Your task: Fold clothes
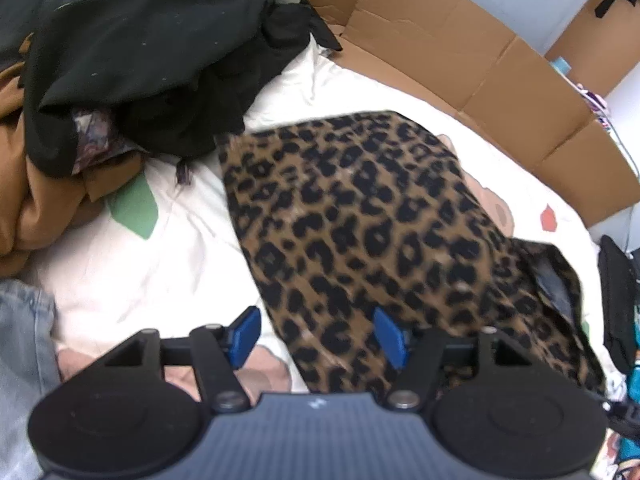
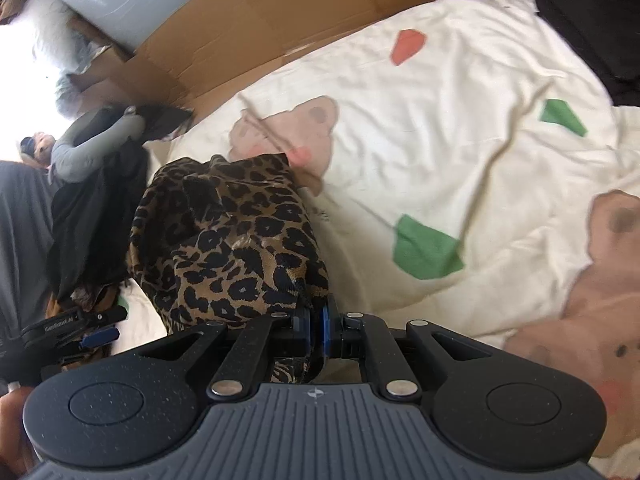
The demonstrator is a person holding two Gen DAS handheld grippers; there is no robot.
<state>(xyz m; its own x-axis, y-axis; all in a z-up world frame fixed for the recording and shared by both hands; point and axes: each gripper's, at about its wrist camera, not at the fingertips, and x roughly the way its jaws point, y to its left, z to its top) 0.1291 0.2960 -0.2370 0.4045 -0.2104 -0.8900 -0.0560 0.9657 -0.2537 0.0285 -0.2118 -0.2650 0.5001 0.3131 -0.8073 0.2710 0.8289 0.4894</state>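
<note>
Left wrist view: the left gripper (image 1: 316,336) stands with its blue pads wide apart and nothing pressed between them; one pad hangs over the white printed bedcover (image 1: 160,264), the other over the brown-and-black leopard-print garment (image 1: 360,220). That garment lies as a smooth flat panel from centre toward four o'clock, where it bunches. A heap of unfolded dark and tan clothes (image 1: 140,60) fills ten to eleven o'clock, and flattened brown cardboard (image 1: 460,40) lines the wall from twelve to two.

Right wrist view: the right gripper (image 2: 315,330) has its jaws pinched shut on an edge of the leopard fabric, which rises in a rumpled mound toward ten o'clock. The left gripper shows at eight o'clock.

Judging by this, the fold is partly done: one part is smooth, the held end is not yet laid over, and the heap awaits.
</note>
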